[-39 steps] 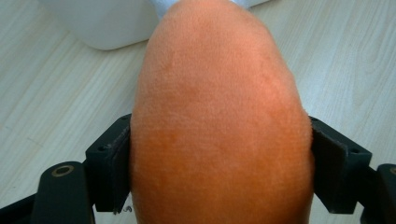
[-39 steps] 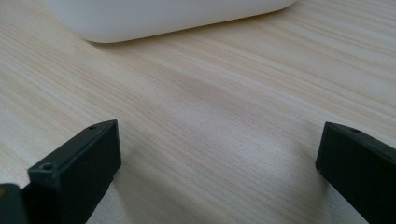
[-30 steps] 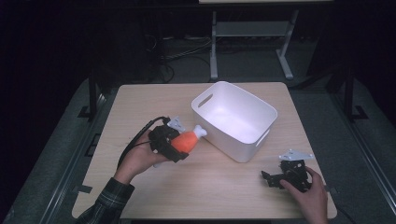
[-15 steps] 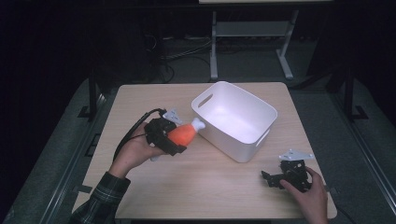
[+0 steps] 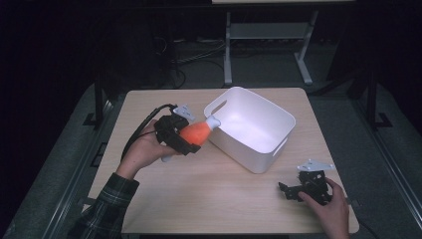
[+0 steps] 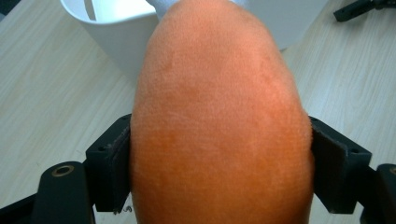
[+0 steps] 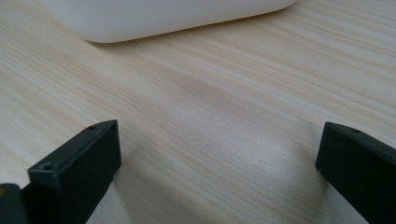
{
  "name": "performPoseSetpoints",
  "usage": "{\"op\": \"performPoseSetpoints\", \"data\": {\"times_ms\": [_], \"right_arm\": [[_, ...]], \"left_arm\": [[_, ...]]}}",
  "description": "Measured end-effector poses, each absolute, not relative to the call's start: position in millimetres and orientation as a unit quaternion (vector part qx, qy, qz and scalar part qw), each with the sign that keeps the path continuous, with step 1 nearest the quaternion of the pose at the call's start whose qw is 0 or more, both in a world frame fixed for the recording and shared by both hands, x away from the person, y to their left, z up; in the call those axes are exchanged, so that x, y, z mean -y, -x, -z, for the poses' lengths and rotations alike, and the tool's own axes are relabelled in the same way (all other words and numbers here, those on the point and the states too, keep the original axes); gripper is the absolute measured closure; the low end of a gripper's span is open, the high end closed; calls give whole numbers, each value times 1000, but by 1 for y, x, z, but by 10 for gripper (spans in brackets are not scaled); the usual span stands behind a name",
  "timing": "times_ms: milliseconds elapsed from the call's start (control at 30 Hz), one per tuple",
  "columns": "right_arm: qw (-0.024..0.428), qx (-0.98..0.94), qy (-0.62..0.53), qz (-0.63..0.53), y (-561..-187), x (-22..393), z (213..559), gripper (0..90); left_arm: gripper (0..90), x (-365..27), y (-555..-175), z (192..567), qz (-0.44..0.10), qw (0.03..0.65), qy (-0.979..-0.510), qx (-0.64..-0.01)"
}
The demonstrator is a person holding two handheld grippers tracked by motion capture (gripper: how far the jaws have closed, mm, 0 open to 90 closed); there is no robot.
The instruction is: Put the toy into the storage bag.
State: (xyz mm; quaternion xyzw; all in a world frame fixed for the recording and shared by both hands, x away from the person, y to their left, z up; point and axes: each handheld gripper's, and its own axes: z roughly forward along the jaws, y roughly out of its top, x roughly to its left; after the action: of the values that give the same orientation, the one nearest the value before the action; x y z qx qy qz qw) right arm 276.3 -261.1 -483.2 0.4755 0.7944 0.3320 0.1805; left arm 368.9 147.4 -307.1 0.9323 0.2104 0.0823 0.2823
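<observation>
While my left claw [image 5: 191, 137] pinches the toy [image 5: 196, 132], held above the surface at the bin's [image 5: 259, 162] 9 o'clock rim | step: carry to bin | next, I judge: lift over rim toward 3 o'clock, then release | left hand [image 5: 144, 152] tilted, tip up | right claw [image 5: 293, 191] spread, resting at 5 o'clock

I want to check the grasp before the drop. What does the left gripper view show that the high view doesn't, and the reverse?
Left gripper view: both black jaws pressed into the sides of the orange plush toy.
High view: the left gripper raised beside the white bin, the toy's white tip at the rim, and the right gripper low on the table.
Both: toy, bin, wooden table.
</observation>
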Motion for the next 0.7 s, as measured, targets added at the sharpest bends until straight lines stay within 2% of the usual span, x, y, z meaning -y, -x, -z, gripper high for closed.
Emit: {"op": "performPoseSetpoints", "data": {"times_ms": [700], "right_arm": [[180, -794, -476, -332, -276, 261, 483, 0]], "left_arm": [[205, -130, -399, 286, -92, 285, -932, -205]]}}
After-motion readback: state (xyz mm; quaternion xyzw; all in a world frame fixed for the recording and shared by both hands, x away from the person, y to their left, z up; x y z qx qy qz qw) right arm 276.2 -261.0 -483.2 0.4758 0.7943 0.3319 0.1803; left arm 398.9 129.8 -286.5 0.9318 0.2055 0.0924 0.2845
